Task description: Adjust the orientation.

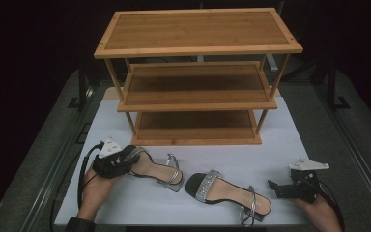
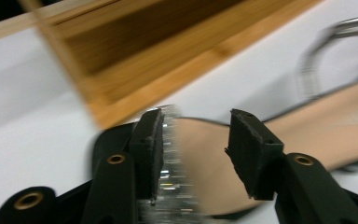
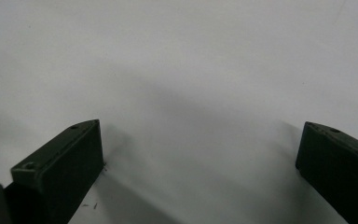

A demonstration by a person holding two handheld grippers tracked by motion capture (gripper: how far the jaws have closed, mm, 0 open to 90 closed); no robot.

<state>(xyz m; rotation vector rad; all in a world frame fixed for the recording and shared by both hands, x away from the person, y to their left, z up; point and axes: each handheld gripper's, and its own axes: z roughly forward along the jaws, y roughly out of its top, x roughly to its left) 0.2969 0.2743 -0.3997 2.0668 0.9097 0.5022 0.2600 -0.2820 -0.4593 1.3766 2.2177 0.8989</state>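
Left sandal lies toe-first in my left claw, heel toward the shelf; jaws spread, perhaps touching its strap. Right claw spread, empty.

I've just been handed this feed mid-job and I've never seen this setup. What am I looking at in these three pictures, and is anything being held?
No robot here: a person holds a two-jaw gripper in each hand. The high view looks down on a white table with a three-tier wooden rack and two sandals in front of it. The other two pictures come from cameras riding on the grippers, looking along their black jaws. The left gripper is at the toe of the left sandal; its own view shows the jaws open around the sparkly strap, not closed on it. The right gripper rests open on the table, apart from the right sandal. Nothing is held yet.
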